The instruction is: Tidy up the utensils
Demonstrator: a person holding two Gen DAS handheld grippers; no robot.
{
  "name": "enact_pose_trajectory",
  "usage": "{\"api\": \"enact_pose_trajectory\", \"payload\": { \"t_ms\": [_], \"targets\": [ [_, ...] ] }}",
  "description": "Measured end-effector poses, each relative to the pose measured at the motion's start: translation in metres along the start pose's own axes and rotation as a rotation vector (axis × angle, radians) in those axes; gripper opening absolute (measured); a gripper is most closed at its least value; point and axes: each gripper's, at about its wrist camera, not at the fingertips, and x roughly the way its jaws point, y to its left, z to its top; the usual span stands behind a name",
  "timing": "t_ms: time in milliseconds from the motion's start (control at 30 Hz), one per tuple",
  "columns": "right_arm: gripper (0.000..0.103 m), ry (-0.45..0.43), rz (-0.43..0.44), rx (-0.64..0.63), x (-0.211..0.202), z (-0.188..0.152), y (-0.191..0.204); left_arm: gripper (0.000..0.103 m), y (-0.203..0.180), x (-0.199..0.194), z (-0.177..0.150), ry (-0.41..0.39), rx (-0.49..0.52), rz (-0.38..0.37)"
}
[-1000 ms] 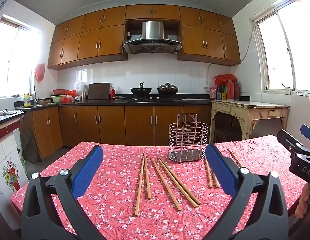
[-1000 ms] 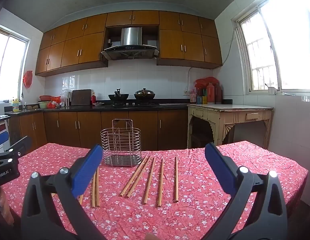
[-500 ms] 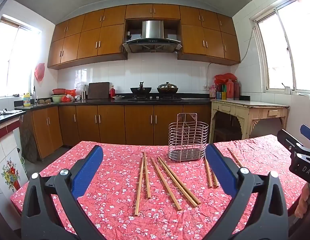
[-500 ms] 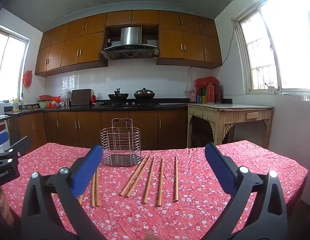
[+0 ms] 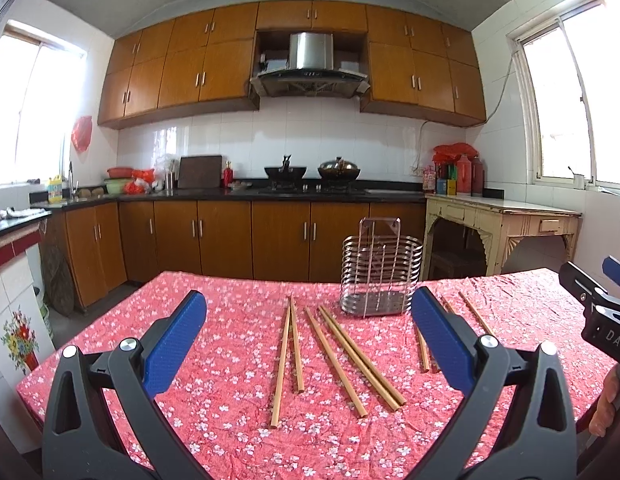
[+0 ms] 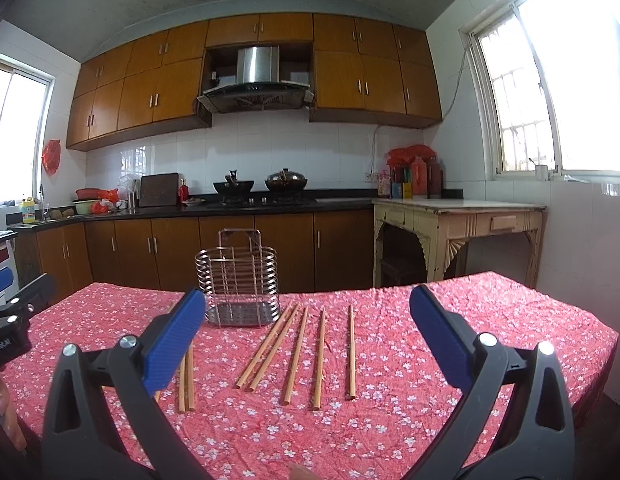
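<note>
Here, you hold both grippers level above the near edge of the table draped in a red floral tablecloth (image 5: 229, 344), side by side and aimed at the far kitchen counter. Your left gripper (image 5: 307, 330) has its blue-padded fingers (image 5: 171, 338) spread wide with nothing between them; its camera looks down at five of the long wooden chopsticks (image 5: 338, 350) lying loose on the cloth, fanned out lengthwise, with more partly hidden behind its right finger. Your right gripper (image 6: 305, 332) is likewise wide open and empty, its blue pads (image 6: 438, 334) framing another five chopsticks that lie roughly parallel and point away from you. The silver wire utensil holder (image 6: 237, 286) stands upright toward the far side of the table, just beyond the sticks' far tips, and no chopstick is seen inside it. At the right edge of the left view, part of your right gripper's black body and a bit of your hand (image 5: 608, 406) show; in the right view, the left gripper's body sits at the left edge.
</note>
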Motion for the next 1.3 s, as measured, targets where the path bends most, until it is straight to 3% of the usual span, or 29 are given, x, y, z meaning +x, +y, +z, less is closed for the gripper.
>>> {"api": "enact_pose_trajectory", "payload": {
  "t_ms": [167,200,333,467,667,733,1033,1133,1233,1300],
  "targets": [
    [0.099,0.219,-0.032,0.076,0.054,-0.015,-0.025,0.101,0.018,0.030,-0.011,0.118,-0.001,0.071],
    [0.095,0.271,-0.027,0.095,0.066,-0.018,-0.031,0.101,0.020,0.035,-0.014,0.146,0.000,0.079],
    [0.058,0.534,-0.015,0.132,0.127,-0.041,-0.044,0.101,0.030,0.053,-0.027,0.249,-0.010,0.103],
    [0.041,0.654,-0.027,0.140,0.162,-0.066,-0.045,0.101,0.036,0.065,-0.039,0.314,-0.009,0.128],
    [0.024,0.720,-0.058,0.093,0.182,-0.081,-0.041,0.097,0.042,0.078,-0.049,0.389,-0.004,0.123],
    [0.008,0.715,-0.086,0.076,0.182,-0.080,-0.041,0.091,0.043,0.083,-0.054,0.417,0.001,0.112],
    [0.008,0.706,-0.099,0.146,0.184,-0.077,-0.055,0.045,0.043,0.118,-0.076,0.583,-0.004,0.041],
    [0.008,0.705,-0.099,0.152,0.183,-0.077,-0.054,0.035,0.043,0.122,-0.081,0.625,-0.007,0.026],
    [0.008,0.704,-0.105,0.160,0.185,-0.077,-0.055,0.035,0.039,0.120,-0.084,0.642,0.003,0.017],
    [0.008,0.704,-0.114,0.158,0.188,-0.076,-0.057,0.028,0.037,0.122,-0.082,0.648,0.013,0.021]
  ]
}}
